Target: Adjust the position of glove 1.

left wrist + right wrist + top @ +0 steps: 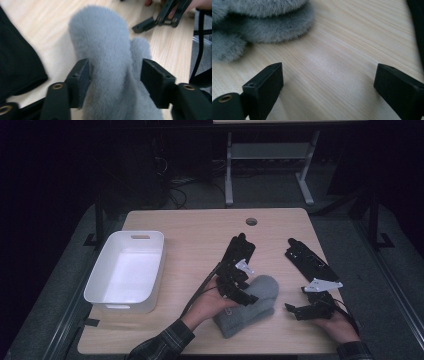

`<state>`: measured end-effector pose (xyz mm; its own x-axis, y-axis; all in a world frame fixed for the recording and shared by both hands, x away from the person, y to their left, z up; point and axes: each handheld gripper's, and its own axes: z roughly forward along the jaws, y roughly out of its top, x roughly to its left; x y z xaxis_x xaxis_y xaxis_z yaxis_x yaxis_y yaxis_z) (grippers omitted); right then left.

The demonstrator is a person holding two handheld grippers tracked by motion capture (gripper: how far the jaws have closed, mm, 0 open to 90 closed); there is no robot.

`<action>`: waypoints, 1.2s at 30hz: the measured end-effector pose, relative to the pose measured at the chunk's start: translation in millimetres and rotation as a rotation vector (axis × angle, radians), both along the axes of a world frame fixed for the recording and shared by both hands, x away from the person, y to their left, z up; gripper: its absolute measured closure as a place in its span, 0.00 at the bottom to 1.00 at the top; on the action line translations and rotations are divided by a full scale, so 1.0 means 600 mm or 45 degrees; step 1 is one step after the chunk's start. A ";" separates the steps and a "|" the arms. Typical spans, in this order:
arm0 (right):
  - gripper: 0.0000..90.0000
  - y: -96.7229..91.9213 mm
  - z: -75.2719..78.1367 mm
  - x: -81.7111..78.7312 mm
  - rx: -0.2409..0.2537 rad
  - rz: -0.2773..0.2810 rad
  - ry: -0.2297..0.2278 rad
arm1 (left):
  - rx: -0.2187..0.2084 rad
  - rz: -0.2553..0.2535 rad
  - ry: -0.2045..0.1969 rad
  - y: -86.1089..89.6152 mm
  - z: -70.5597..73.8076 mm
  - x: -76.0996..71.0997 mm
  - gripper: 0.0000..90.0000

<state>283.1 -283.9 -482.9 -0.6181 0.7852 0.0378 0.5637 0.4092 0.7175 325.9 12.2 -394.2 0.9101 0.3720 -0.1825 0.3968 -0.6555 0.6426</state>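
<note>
Grey fluffy mitten (250,304), two black gloves (239,251), white tub (125,272), pale wood-grain desk (200,230), plaid sleeve (165,345).

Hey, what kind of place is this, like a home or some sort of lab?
Most likely a lab or workshop set up for recording, not a home. A bare wooden table with a cable hole stands in a dark room, tangled cables lie on the floor behind it, and another metal-legged desk stands beyond.
</note>
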 end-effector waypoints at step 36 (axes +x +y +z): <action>0.10 0.000 0.000 0.000 -0.001 0.000 0.001 | 0.066 -0.060 0.171 -0.023 -0.096 0.060 0.14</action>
